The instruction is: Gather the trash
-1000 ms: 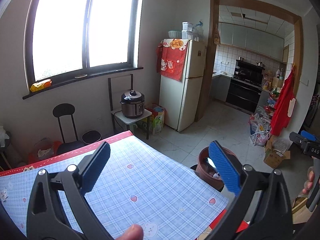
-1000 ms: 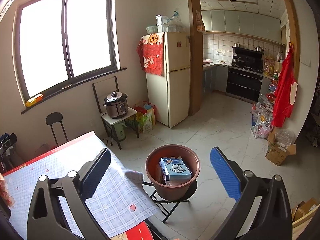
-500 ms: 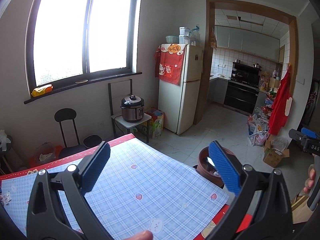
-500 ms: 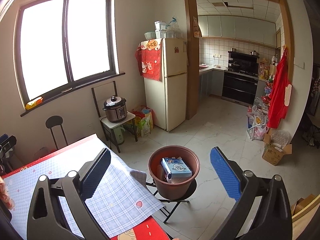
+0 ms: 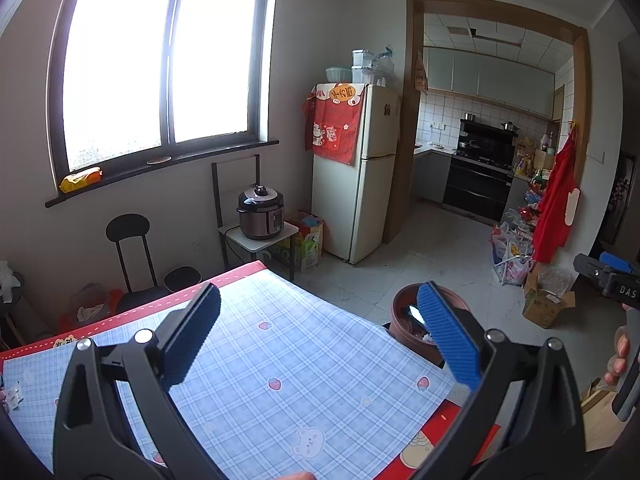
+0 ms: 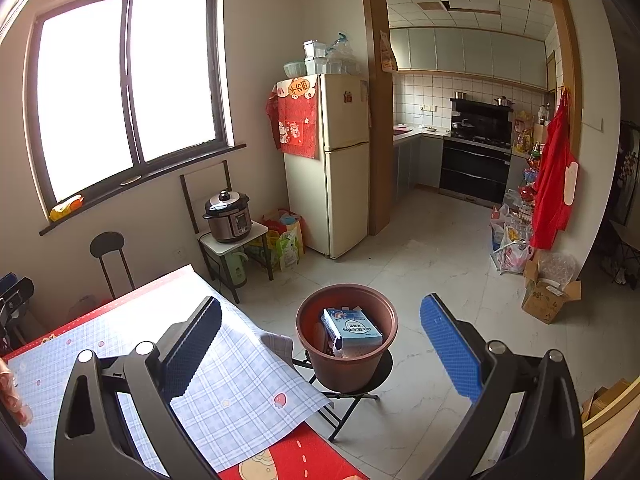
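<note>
My left gripper (image 5: 316, 304) is open and empty, held above a table covered with a blue plaid cloth (image 5: 304, 364). A few small white scraps (image 5: 12, 392) lie at the table's far left edge. My right gripper (image 6: 320, 312) is also open and empty, above the table corner and facing a brown plastic pot (image 6: 344, 372). The pot stands on a black folding stool (image 6: 352, 396) beside the table and holds a blue-and-white box (image 6: 354, 330). In the left wrist view the pot (image 5: 404, 320) is partly hidden behind the right finger.
A fridge (image 6: 340, 168) with a red cloth stands by the kitchen doorway. A pressure cooker (image 6: 228, 216) sits on a small side table, and a black chair (image 5: 132, 256) stands under the window. Bags and a cardboard box (image 6: 548, 300) line the right wall.
Both grippers have lifted and drawn back a little, so more of the ceiling shows. Both stay open and empty. The fingertip at the left view's bottom edge has almost gone.
</note>
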